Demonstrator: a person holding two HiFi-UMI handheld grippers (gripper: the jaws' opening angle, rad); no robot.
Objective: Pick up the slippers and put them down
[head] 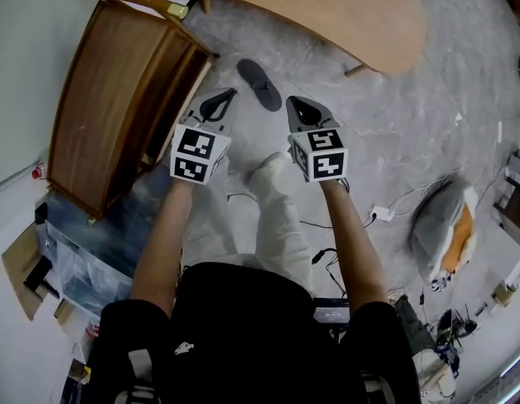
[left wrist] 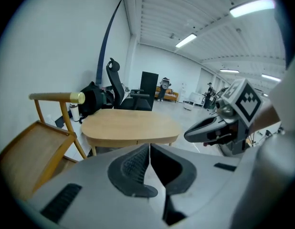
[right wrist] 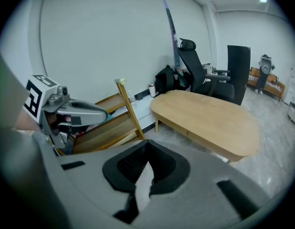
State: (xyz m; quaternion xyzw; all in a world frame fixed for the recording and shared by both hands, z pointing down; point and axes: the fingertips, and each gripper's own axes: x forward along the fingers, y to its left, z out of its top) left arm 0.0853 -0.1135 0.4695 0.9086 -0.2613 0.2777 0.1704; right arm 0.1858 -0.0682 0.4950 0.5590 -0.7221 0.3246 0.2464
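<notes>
Floor [head: 411, 133] mottled grey, black slipper [head: 258, 83] near wooden table [head: 327, 11]

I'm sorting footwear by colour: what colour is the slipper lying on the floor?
Dark grey, nearly black; the slipper shows best in the head view.

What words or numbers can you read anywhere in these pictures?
No words, numbers or brand names can be read in any view.
The cube on the left tongs and the cube on the right tongs show only black-and-white square patterns, not letters.
The slipper on the floor shows no label.
</notes>
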